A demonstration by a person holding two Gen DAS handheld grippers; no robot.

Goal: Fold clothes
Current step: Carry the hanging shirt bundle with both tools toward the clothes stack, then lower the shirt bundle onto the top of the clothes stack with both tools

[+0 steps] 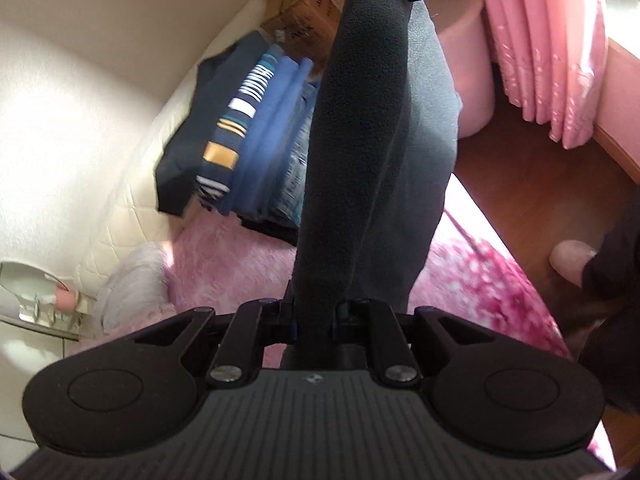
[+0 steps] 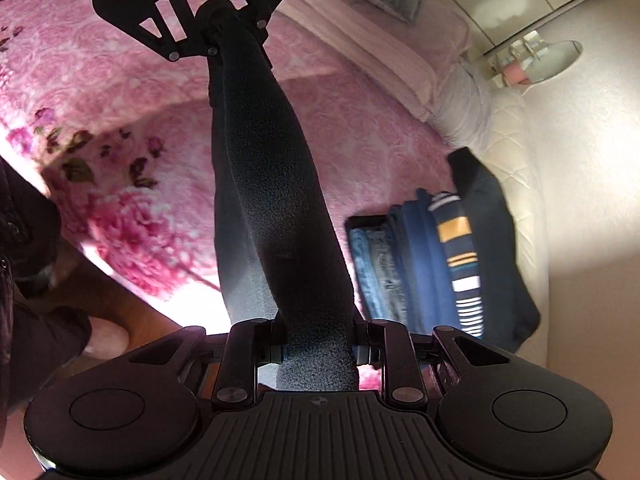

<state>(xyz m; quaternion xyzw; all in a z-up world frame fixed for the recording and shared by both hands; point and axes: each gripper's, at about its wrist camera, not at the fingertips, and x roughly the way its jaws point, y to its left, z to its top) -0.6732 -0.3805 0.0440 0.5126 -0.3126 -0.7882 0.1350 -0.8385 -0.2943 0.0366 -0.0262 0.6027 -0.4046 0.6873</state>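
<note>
— Both grippers, left point(image 1: 316, 312) and right point(image 2: 316, 336)?
— Facing each other, fingers clamped on opposite ends of a dark garment point(image 2: 276, 200) stretched lengthwise between them above the pink bed point(image 2: 360, 128).

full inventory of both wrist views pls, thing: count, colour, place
dark garment: one, charcoal, stretched as a bunched band between both grippers above the bed
folded stack: one pile, navy, striped, blue, denim items, on the blanket by the cream headboard
blanket: one, pink floral, covering the bed
headboard: one, cream quilted, behind the stack
pillow: one, pale grey, beside the headboard
curtain: one, pink, by the wood floor
cardboard box: one, brown, behind the stack
slipper: one, pink, on the floor
left gripper: fingers shut on the garment
right gripper: fingers shut on the garment
</note>
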